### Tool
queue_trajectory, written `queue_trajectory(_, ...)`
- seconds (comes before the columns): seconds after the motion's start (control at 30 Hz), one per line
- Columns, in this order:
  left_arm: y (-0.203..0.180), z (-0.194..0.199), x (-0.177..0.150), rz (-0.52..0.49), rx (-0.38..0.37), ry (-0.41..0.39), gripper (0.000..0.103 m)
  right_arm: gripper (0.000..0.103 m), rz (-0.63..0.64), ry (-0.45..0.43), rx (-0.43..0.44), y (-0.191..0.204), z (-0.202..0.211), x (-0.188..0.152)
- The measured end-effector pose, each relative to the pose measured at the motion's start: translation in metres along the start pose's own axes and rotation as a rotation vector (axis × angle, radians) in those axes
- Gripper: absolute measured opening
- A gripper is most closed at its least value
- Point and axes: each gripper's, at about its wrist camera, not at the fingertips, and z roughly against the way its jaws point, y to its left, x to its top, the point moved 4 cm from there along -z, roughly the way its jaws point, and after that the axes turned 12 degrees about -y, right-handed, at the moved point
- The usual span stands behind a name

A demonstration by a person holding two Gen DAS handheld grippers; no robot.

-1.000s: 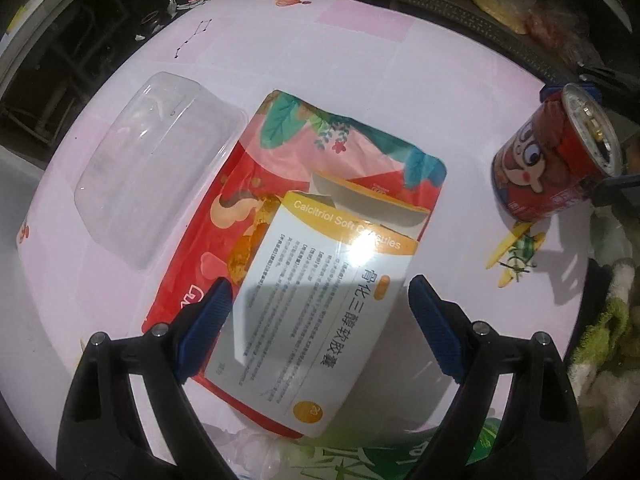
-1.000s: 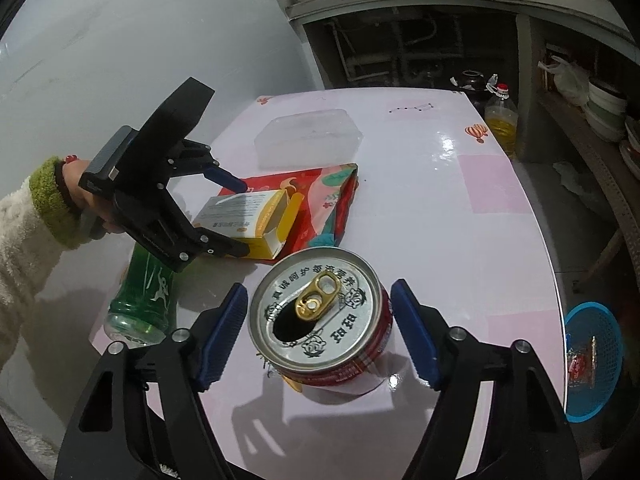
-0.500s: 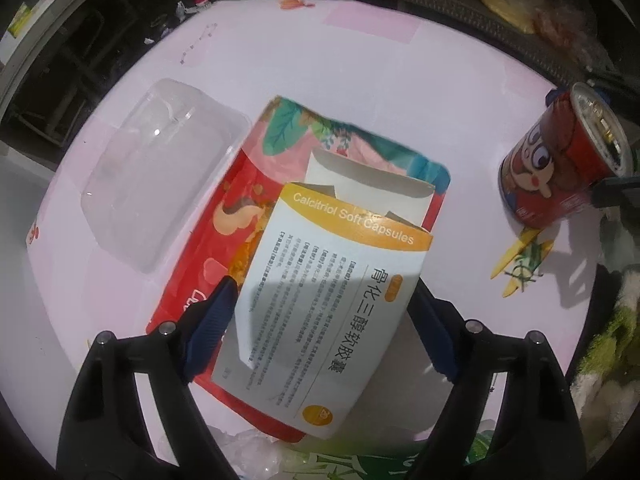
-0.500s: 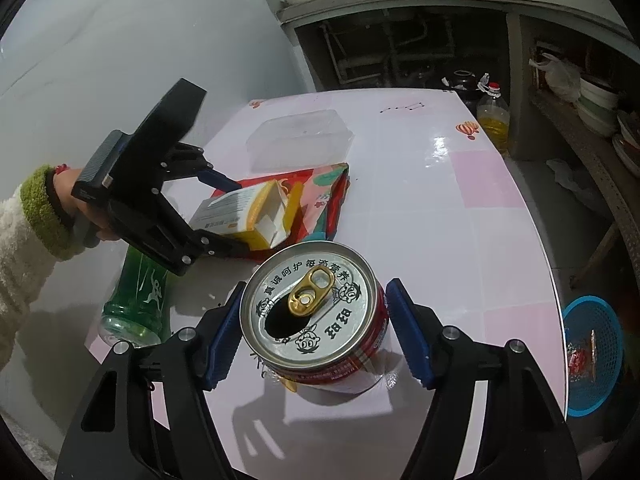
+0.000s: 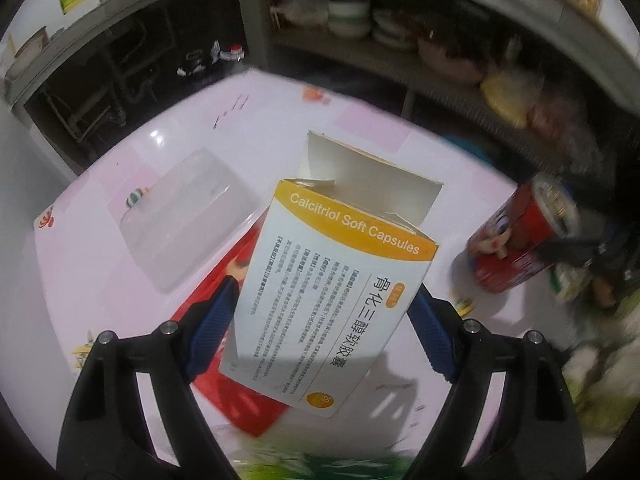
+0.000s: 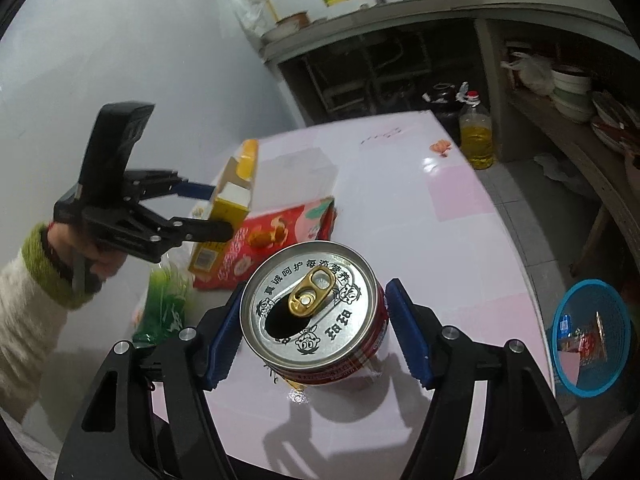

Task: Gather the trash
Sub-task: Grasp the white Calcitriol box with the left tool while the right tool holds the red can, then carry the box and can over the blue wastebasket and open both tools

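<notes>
The left gripper (image 5: 324, 312) is closed on the box (image 5: 336, 292), its blue fingers (image 5: 214, 320) pressing the two long sides. In the left wrist view the box fills the centre of the frame, tilted, with its torn flap pointing up. In the right wrist view it hangs at centre left, clear of the tabletop (image 6: 400, 184). Gripping across the narrow width keeps the light carton from slipping out, and its open end faces up, which probably keeps anything inside from spilling.

The left gripper's jaws have just been closing, with the box between them.

The right gripper (image 6: 316, 336) has the can (image 6: 312, 316) between its fingers (image 6: 222, 344), low in the centre of its own frame. The can appears to be held just off the tabletop, upright with its opened top toward the camera. The left pad meets the can's side; the right pad's contact is harder to judge, so I take it as a grip. Holding it upright likely guards against leftover liquid running out.

The red bag (image 6: 276, 236) and the clear tray (image 5: 188, 216) lie flat on the tabletop, untouched, with a green bottle (image 6: 164, 308) lying near the left hand (image 6: 96, 256). A blue basket (image 6: 592, 336) on the floor at lower right already holds scraps, so it is probably where both items belong.
</notes>
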Motion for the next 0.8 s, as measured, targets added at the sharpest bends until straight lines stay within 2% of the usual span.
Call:
queue_trajectory(0.23, -0.057, 0.007, 0.04, 0.019, -0.062, -0.08, 0.079, 0.067, -0.075, -0.098, -0.069, -0.033, 0.044, 0.013)
queue_trajectory(0.37, -0.098, -0.002, 0.072, 0.03, -0.127, -0.121, 0.079, 0.067, -0.121, -0.162, -0.148, -0.064, 0.076, 0.018)
queue_trajectory(0.5, -0.146, -0.028, 0.108, 0.012, -0.192, -0.14, 0.079, 0.067, -0.179, -0.214, -0.256, -0.107, 0.11, 0.017)
queue_trajectory(0.63, -0.193, -0.066, 0.136, 0.027, -0.265, -0.107, 0.079, 0.067, -0.261, -0.221, -0.366, -0.156, 0.136, 0.002)
queue_trajectory(0.8, -0.239, -0.129, 0.155, 0.028, -0.286, -0.023, 0.079, 0.067, -0.375, -0.188, -0.477, -0.221, 0.146, -0.028)
